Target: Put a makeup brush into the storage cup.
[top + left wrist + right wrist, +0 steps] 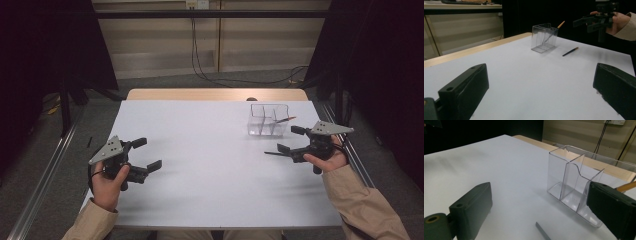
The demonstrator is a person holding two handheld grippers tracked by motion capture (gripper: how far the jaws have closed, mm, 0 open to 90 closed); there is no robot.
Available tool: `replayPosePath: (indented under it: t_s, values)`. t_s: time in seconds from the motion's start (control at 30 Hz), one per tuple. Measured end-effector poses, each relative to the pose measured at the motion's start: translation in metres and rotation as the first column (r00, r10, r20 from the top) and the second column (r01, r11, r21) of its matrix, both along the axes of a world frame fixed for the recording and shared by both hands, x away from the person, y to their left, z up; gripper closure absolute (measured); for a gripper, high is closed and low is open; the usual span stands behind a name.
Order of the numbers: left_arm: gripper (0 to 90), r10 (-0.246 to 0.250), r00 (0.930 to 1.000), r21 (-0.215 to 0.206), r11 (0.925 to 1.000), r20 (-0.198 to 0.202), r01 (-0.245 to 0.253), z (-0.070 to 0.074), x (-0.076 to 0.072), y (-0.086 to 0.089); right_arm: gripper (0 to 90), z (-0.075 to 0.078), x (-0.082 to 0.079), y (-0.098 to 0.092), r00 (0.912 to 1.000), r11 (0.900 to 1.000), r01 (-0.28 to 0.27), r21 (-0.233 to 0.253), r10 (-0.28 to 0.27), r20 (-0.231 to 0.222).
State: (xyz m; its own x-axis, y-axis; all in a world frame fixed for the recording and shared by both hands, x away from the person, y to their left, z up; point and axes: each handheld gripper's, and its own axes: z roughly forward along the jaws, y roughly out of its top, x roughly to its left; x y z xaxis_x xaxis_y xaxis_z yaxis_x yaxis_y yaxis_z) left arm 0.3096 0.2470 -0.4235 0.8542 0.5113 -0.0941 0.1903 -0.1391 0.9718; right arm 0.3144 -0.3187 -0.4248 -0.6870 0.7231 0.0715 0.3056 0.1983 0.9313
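A clear plastic organizer (pixel 268 120) (pixel 544 37) (pixel 571 185) with several compartments stands on the white table (pixel 210 165) at the back right. A brush with an orange handle (pixel 286 119) (pixel 561 24) (pixel 626 186) leans inside it. A second dark brush (pixel 274 153) (pixel 570 51) lies flat on the table in front of the organizer; its grey end (pixel 542 232) shows in the right gripper view. My right gripper (pixel 288 139) (pixel 589 21) (pixel 539 212) hovers open just above that brush, holding nothing. My left gripper (pixel 149 153) (pixel 540 95) is open and empty at the table's left.
The wooden table edge (pixel 215 94) runs along the far side. Metal rails (pixel 45 170) flank the table, and cables (pixel 200 70) hang on the back wall.
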Motion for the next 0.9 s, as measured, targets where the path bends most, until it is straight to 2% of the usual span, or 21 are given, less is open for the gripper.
replayPosePath:
  t_s: [0.23,0.67,0.9]
  values:
    - [0.0,0.003,1.0,0.002,1.0,-0.001,-0.003,0.0,0.0,0.001,5.9,-0.003,0.008,-0.003,0.9997,1.0,0.011,-0.003,-0.011,-0.022]
    - [0.0,0.002,1.0,0.005,1.0,-0.001,-0.002,0.0,0.0,0.0,6.3,-0.003,0.017,-0.009,0.9989,0.999,0.043,0.001,-0.043,-0.019]
    - [0.0,0.003,1.0,0.004,1.0,-0.001,-0.003,0.0,0.0,0.0,6.4,-0.006,0.025,-0.014,0.9971,0.998,0.046,-0.041,-0.048,-0.059]
